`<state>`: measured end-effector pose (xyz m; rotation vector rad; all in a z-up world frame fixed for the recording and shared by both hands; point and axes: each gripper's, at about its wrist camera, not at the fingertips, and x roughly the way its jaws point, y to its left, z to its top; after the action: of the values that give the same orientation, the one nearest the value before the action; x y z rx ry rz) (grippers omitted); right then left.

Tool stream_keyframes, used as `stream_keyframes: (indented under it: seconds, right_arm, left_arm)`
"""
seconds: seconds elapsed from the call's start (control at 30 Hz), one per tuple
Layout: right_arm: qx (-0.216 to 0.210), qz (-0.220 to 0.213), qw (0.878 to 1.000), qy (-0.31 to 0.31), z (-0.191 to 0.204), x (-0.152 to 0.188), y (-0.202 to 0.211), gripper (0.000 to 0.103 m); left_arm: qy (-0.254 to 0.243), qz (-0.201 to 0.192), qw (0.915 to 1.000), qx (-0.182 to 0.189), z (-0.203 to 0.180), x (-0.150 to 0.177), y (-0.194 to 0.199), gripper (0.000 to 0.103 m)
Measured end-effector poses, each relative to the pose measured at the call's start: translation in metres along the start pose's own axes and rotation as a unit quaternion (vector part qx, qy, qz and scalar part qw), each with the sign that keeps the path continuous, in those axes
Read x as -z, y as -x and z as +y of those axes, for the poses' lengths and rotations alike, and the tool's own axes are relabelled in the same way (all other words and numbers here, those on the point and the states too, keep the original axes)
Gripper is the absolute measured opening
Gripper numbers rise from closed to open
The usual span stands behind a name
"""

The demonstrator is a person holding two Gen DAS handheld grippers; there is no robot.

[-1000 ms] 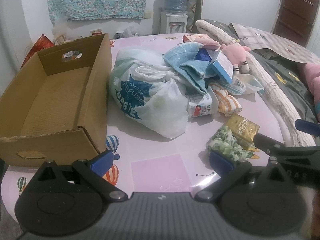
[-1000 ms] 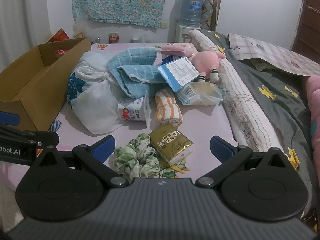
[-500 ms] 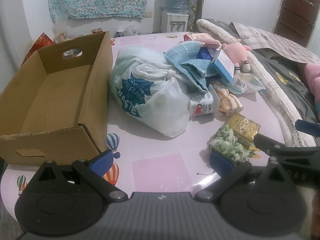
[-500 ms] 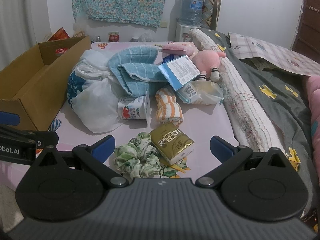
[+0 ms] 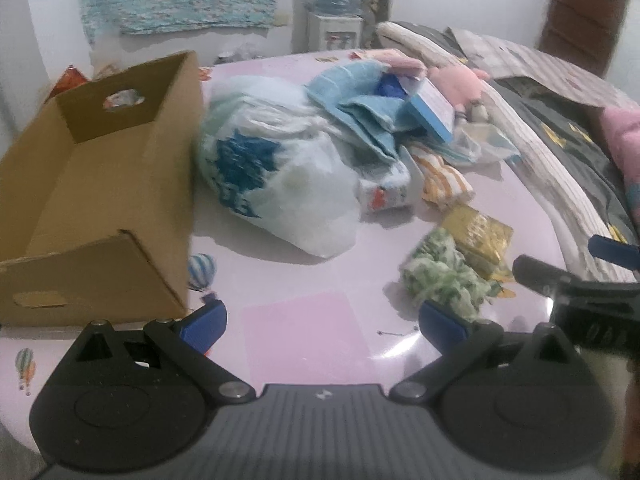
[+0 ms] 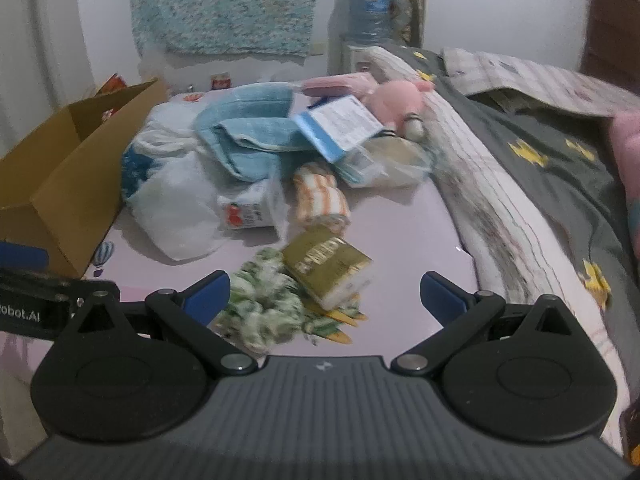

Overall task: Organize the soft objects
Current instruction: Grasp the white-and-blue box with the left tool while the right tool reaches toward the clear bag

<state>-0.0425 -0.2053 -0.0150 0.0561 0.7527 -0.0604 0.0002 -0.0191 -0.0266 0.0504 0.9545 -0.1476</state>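
A pile lies on the pink table (image 5: 304, 320): a white plastic bag (image 5: 280, 176) with blue print, a light blue towel (image 6: 248, 128), an orange-striped cloth (image 6: 320, 200), a pink plush toy (image 6: 396, 106), a green-white scrunchie (image 6: 264, 300) and a gold tissue pack (image 6: 328, 266). An open cardboard box (image 5: 92, 208) stands at the left, nothing showing inside it. My left gripper (image 5: 322, 322) is open over bare table, the scrunchie (image 5: 444, 280) by its right finger. My right gripper (image 6: 324, 294) is open, low over the scrunchie and the tissue pack.
A small milk carton (image 6: 248, 214), a blue-white packet (image 6: 340, 126) and a clear bag (image 6: 388, 160) sit in the pile. Grey bedding (image 6: 540, 184) and a rolled quilt (image 6: 480, 200) border the table's right side. A water dispenser (image 6: 368, 20) stands at the back wall.
Both grippers have moved forward and lower toward the pile, which now looks larger. The right gripper has closed in on the scrunchie and tissue pack. Both stay open.
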Motion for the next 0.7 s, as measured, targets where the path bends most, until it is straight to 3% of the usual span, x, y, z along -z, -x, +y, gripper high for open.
stream_keyframes:
  seconds: [0.2,0.37,0.53,0.7]
  right_arm:
    - [0.000,-0.036,0.998,-0.052,-0.041,0.015,-0.003,0.102]
    - [-0.016,-0.060,0.994,-0.085,-0.063,0.005,-0.011,0.102]
    - [-0.060,-0.090,0.985,-0.135,-0.083,-0.018,-0.019,0.102]
    - [-0.127,-0.104,0.969,-0.183,-0.091,-0.041,-0.034,0.101]
  left_arm:
    - [-0.056,-0.015,0.9982,0.014,-0.025,0.002,-0.012,0.103]
    - [-0.094,-0.044,0.9931,0.054,-0.040,-0.013,-0.014,0.102]
    - [-0.096,-0.087,0.9883,0.081,-0.045,-0.037,-0.014,0.096]
    - [-0.110,-0.112,0.9854,0.065,-0.044,-0.072,-0.015,0.093]
